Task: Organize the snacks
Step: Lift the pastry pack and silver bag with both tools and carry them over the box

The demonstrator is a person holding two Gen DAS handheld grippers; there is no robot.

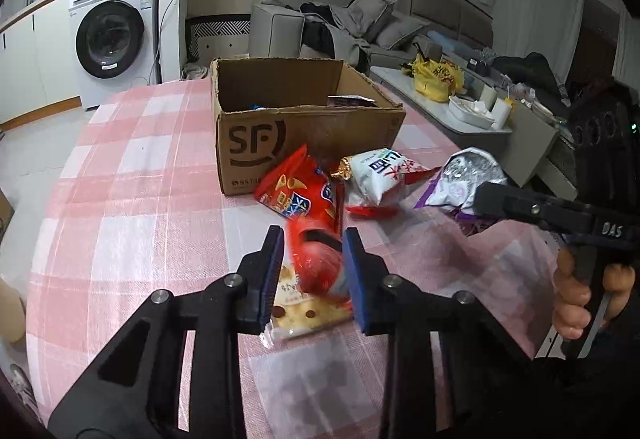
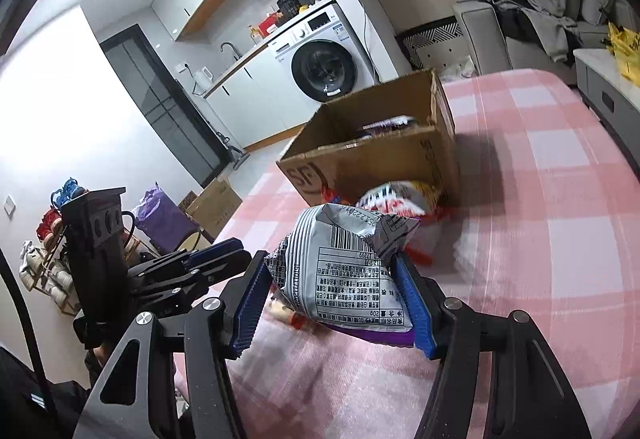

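My left gripper point(image 1: 314, 271) is shut on a red snack bag point(image 1: 308, 207), pinching its near end just above a flat cracker packet point(image 1: 304, 315) on the pink checked tablecloth point(image 1: 132, 199). My right gripper point(image 2: 334, 295) is shut on a silver-and-purple snack bag point(image 2: 344, 263), held off the cloth; the same bag point(image 1: 464, 179) shows at the right of the left wrist view. A white-and-red snack bag point(image 1: 376, 179) lies against the open cardboard box point(image 1: 304, 143), which holds a few packets.
The box point(image 2: 376, 155) stands mid-table, beyond both grippers. A hand point(image 1: 576, 295) holds the right gripper's handle. A low table point(image 1: 472, 127) with a yellow bag stands past the table's right edge, a washing machine point(image 1: 116, 39) and a sofa point(image 1: 352, 23) behind.
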